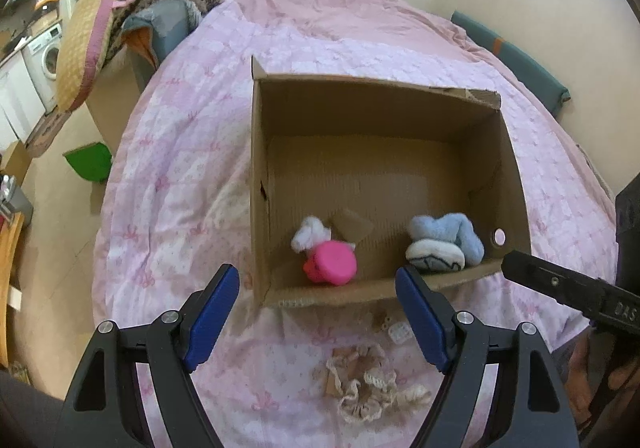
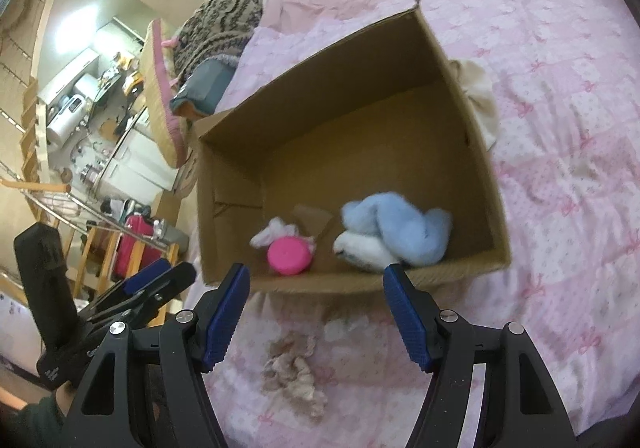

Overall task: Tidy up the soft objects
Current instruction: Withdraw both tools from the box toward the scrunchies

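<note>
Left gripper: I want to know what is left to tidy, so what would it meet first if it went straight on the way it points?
Probably the cardboard box at its near wall, or the pink toy just inside; depth is unclear. The left gripper is open and empty, and the lace scrunchie lies nearer, below that line.

Boxes: I see one cardboard box (image 1: 376, 115) on my bed.
Soft toys in the box: two, a pink and white toy (image 1: 326, 254) and a blue and white toy (image 1: 444, 242).
Lacy cloths in front of the box: one cream lacy cloth (image 1: 368, 384).
Blankets: one pink blanket (image 1: 180, 167) under it all.
Green things on the floor: one green thing (image 1: 89, 161).
</note>
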